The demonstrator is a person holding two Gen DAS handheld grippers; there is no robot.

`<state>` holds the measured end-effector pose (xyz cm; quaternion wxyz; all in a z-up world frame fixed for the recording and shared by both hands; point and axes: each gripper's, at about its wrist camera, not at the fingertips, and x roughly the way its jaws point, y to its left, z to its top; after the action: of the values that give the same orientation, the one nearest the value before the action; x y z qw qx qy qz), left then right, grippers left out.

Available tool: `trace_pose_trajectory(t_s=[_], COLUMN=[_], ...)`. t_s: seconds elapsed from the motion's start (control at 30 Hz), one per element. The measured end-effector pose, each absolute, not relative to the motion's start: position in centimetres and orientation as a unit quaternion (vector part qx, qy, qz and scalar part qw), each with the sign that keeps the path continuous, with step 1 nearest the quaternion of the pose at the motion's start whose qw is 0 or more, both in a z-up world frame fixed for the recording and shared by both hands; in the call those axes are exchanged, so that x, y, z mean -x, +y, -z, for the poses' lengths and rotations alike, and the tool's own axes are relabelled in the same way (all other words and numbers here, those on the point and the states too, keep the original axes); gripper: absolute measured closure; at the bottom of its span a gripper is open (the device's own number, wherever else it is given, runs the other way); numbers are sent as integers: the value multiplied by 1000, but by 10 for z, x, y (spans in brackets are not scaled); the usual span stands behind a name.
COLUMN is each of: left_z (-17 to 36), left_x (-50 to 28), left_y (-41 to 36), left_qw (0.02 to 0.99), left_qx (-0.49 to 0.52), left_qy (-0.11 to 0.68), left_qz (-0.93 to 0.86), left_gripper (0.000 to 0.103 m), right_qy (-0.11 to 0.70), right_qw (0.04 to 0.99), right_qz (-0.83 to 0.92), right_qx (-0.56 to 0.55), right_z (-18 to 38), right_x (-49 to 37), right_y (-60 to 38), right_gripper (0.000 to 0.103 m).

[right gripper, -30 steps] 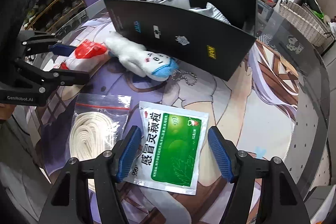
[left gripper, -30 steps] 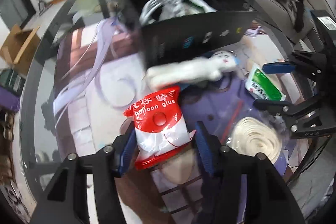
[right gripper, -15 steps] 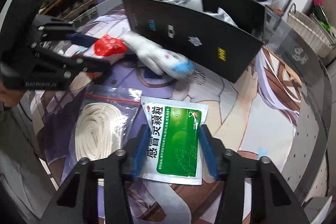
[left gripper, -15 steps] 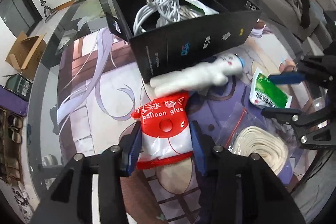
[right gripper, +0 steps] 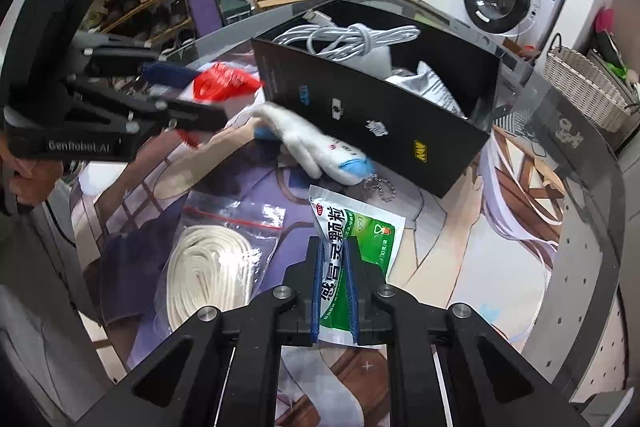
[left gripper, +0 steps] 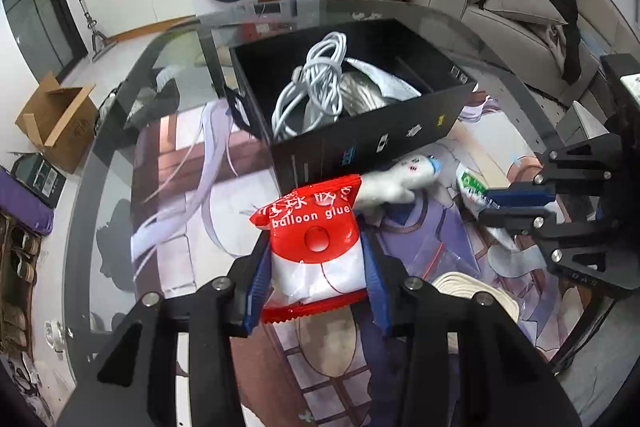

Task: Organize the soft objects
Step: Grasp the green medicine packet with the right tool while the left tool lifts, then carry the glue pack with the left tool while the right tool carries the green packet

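Left wrist view: the left claw (left gripper: 316,283) pinches a glossy red-and-white balloon glue packet (left gripper: 316,239), raised before the matte black box (left gripper: 360,107) that holds coiled white cable (left gripper: 312,87). Right wrist view: the right claw (right gripper: 334,291), nearly closed, grips a crinkled green sachet (right gripper: 360,231), seemingly lifted off the counter (right gripper: 440,267); a fuzzy white plush (right gripper: 316,147) lies against the box

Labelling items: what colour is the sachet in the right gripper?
Green and white sachet, clearest in the right wrist view.
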<state>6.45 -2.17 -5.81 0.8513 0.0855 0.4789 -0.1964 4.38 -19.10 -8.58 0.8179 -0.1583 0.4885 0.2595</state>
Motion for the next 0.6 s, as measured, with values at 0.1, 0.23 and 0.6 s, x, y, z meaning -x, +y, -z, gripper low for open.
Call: trace_pose_trajectory(t_s=[0.1, 0.23, 0.6], left_z=[60, 54, 9], left_x=[-66, -64, -42], left_y=[-21, -19, -23], left_qw=[848, 855, 917], left_qx=[-86, -79, -88], left_qy=[484, 471, 335], left_qz=[197, 201, 196], left_gripper=[61, 61, 61], right_qy=[493, 471, 284], right_qw=[817, 833, 916], right_qz=[-257, -258, -275], right_qx=[155, 136, 66], right_z=[88, 75, 7], right_x=[-47, -50, -27], right_y=[-191, -194, -207], right_gripper=[93, 93, 93])
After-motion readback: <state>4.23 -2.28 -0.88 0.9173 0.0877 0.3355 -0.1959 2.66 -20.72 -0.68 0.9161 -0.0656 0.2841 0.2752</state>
